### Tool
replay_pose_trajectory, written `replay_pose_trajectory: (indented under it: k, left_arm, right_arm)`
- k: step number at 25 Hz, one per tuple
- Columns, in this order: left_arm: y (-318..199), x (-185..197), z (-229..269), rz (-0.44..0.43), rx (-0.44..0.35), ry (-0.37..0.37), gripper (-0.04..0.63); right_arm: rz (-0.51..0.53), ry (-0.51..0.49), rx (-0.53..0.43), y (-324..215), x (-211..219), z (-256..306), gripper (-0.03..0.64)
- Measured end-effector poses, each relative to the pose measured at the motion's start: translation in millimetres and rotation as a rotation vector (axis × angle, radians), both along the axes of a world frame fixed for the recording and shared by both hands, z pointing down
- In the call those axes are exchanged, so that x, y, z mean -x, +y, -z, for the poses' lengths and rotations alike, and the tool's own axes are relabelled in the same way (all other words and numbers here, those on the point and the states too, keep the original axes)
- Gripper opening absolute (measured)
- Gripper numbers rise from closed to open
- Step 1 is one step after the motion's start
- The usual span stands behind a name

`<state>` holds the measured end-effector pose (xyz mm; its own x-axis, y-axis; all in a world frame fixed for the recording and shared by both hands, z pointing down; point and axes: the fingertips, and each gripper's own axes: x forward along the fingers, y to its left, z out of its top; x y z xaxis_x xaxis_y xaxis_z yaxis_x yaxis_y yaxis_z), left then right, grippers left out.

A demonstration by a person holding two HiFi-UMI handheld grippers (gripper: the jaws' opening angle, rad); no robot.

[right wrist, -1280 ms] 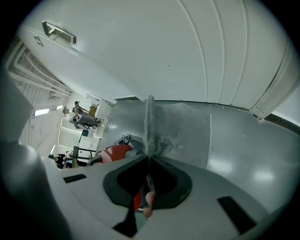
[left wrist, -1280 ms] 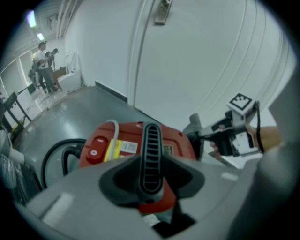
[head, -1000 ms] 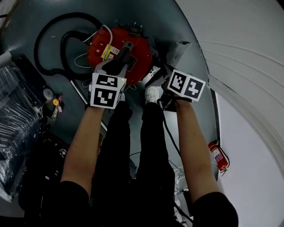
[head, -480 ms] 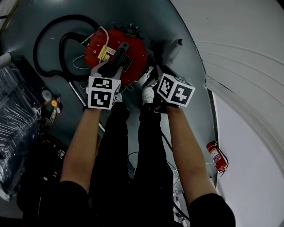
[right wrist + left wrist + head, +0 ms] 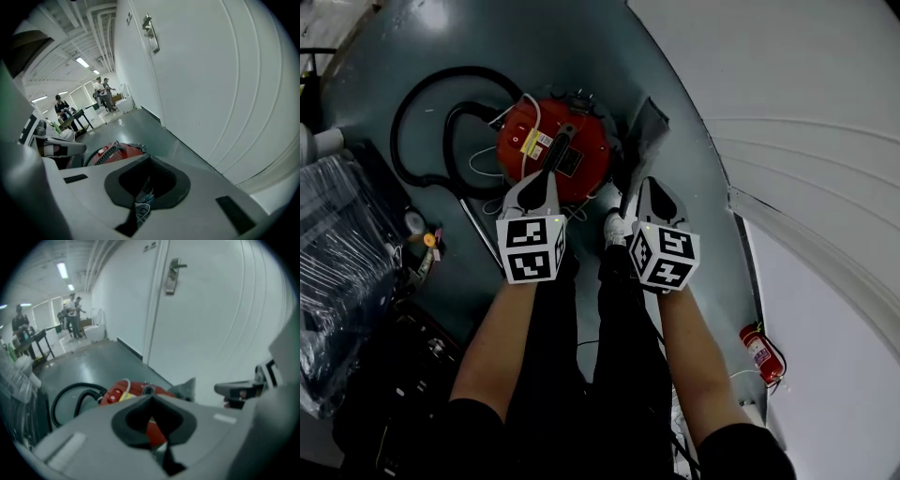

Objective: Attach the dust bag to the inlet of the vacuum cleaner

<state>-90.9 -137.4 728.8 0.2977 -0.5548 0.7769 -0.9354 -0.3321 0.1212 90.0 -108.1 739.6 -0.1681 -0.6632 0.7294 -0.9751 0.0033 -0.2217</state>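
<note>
Now, taken in order from the job outward.

Dust bag [image 5: 645,131], as I take it: a grey, flat, pointed piece standing just beside the round red vacuum cleaner [image 5: 555,148], on its wall side. I cannot tell whether its mouth sits on the inlet, and no view shows me the inlet itself.

Vacuum cleaner: upright on the glossy grey floor [image 5: 703,216], with a black handle on top. The black coiled hose [image 5: 417,112] loops off its far-left side. Nothing of mine touches it.

Left gripper [image 5: 549,176]: a second ago it was low over the red lid by the handle. It has since lifted clear. Its jaws have just been closing and now meet fully, with nothing between them; only the red lid shows through the gap behind the pads.

Right gripper [image 5: 649,184]: likewise risen from the vacuum's wall-side edge. Its jaws are together and empty, above my white shoe [image 5: 616,225].

Meaning: both tools are off the work and closed on nothing, so I judge this a withdrawal, not a grip. Either the fitting is finished or I am resetting. The bag's seat on the inlet wants checking before I call it done.

Surroundings: a white panelled wall [image 5: 806,112] to the right, with a red fire extinguisher [image 5: 759,342] at its foot.
</note>
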Motion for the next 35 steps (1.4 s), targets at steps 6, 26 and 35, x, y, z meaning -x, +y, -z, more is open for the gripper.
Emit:
replay_pose_trajectory:
  k: [6, 26, 35]
  left_arm:
    - [-3, -27, 105, 0.047, -0.146, 0.129, 0.000]
    - [0, -57, 505, -0.008, -0.649, 0.244, -0.002]
    - [-21, -26, 587, -0.001, -0.749, 0.226, 0.000]
  right_arm:
    - [0.017, -0.027, -0.091, -1, 2, 95, -0.002]
    - [0.112, -0.011, -0.671, -20, 31, 498, -0.002]
    - [0.120, 0.004, -0.751, -52, 51, 574, -0.002]
